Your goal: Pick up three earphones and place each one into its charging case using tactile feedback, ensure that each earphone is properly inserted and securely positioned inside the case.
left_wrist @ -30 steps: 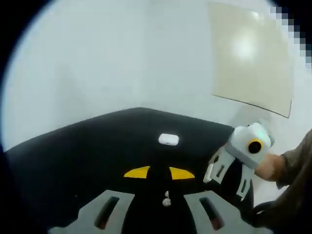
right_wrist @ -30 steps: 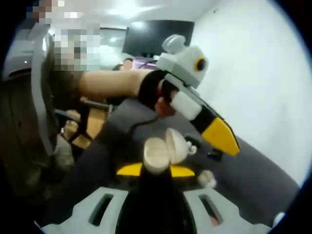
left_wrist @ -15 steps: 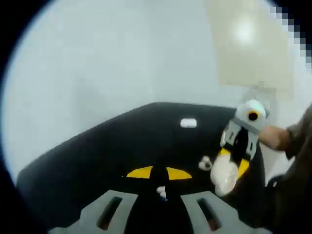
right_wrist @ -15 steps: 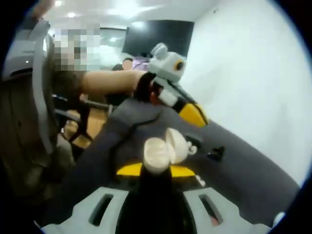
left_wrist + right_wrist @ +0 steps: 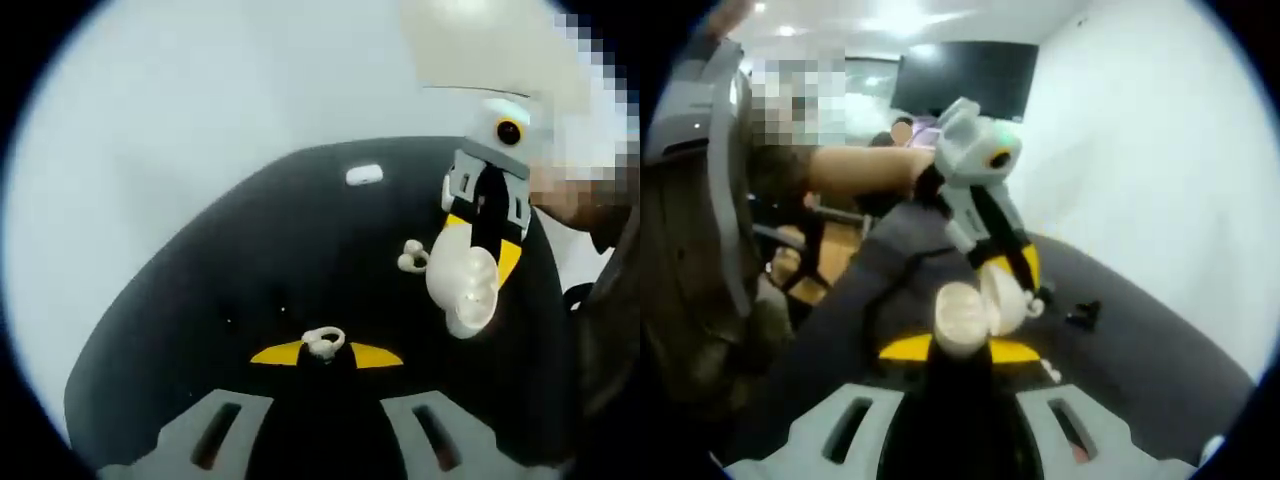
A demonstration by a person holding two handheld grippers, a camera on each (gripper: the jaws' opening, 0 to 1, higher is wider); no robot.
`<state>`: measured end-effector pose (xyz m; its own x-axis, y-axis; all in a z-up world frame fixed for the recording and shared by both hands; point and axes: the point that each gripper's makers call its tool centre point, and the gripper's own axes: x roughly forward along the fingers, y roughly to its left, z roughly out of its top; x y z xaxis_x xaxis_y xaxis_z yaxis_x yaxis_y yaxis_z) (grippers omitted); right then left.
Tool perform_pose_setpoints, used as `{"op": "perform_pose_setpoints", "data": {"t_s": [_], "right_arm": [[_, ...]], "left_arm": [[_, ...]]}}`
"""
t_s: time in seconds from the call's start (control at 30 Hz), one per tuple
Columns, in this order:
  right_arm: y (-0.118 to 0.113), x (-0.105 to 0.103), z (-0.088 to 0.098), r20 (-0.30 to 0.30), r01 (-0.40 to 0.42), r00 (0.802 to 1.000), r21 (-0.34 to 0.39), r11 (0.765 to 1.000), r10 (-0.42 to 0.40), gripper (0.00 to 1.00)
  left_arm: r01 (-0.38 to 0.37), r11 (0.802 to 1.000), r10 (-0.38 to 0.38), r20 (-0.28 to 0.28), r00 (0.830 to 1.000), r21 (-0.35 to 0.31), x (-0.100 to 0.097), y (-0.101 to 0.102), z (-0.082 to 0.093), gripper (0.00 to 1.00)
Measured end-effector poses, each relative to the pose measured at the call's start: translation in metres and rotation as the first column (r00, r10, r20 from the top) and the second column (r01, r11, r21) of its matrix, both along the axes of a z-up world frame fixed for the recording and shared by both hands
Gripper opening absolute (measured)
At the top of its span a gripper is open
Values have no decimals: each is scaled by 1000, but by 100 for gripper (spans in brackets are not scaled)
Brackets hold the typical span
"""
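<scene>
The earphone (image 5: pixel 323 343) sits pinched between the tips of the left gripper (image 5: pixel 325 352), closed on it. The open charging case (image 5: pixel 978 312) is clamped in the right gripper (image 5: pixel 958 350), lid raised. In the left gripper view the case (image 5: pixel 463 288) lies ahead and right, near. Another earphone (image 5: pixel 411 256) and a closed case (image 5: pixel 364 176) rest on the black table (image 5: pixel 200 300).

A dark table (image 5: pixel 180 300) carries a closed white case (image 5: pixel 364 176) and a loose white earphone (image 5: pixel 411 257).
</scene>
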<state>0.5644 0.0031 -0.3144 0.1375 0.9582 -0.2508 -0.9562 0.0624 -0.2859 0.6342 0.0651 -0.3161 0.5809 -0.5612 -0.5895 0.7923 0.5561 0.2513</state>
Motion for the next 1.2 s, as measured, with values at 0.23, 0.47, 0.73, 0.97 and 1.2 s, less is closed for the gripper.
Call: {"op": "perform_pose_setpoints", "data": {"t_s": [0.23,0.47,0.73,0.97,1.2], "right_arm": [[0,0,0,2,0,1000,0,1000,0,20],[0,0,0,2,-1,1000,0,1000,1,20],[1,0,0,5,0,1000,-1,1000,0,20],[0,1,0,3,0,1000,-1,1000,0,20],[0,1,0,3,1,1000,0,1000,-1,20]], "left_arm": [[-62,998,63,28,998,-23,2,5,4,8],[-132,977,134,-1,991,-167,-22,18,25,6],[-169,969,170,-10,985,-182,-53,36,7,5],[-176,955,189,31,982,-238,-52,49,21,9],[-163,955,162,-23,986,-247,-30,45,6,11]]}}
